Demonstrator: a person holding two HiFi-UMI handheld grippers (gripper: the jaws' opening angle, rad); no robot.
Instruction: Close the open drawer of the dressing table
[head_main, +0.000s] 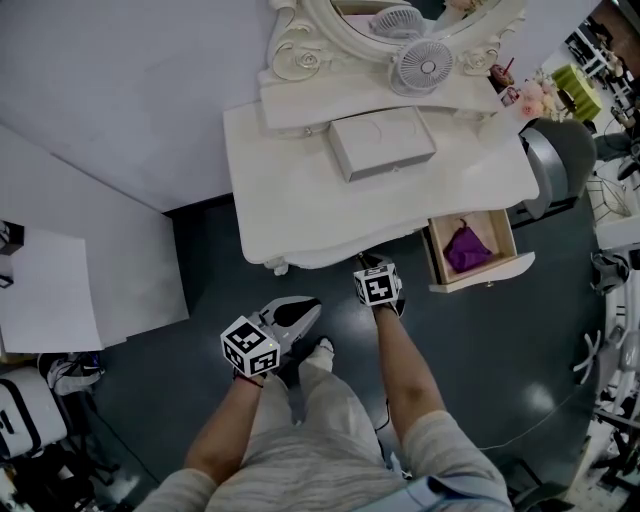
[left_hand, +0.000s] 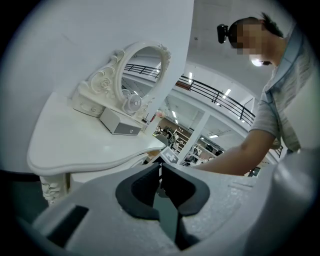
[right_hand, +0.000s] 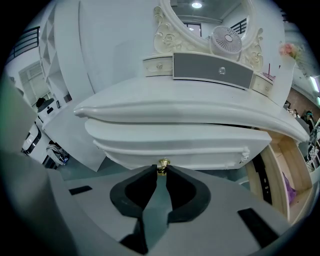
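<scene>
At the right end of the white bench (head_main: 300, 190), looking down on the open drawer (head_main: 485, 272): standing pulled straight out of the front toward the person, its white face panel running along the bench's front line. Showing a wooden inside, with a purple cloth (head_main: 466, 248) lying bunched in it.

Pinching the small gold knob (right_hand: 162, 164) of the middle drawer (right_hand: 170, 145) with the right hand-held gripper (right_hand: 161, 170), jaws nearly together and the knob caught at their tips, just left of the open drawer and apart from it.

Holding the left hand-held gripper (left_hand: 160, 169) back over the dark floor (head_main: 480, 380), jaws closed tip to tip on nothing, pointing roughly level at the bench's left corner.

Seeing on the bench top a white box (head_main: 382, 142) with a grey front, a small white fan (head_main: 422, 65) and an oval mirror (left_hand: 141, 70) in a carved frame.

Making out only square black-and-white markers (head_main: 250, 346) on both hand-held grippers; finding any print on the small things beside the fan too small to read.
</scene>
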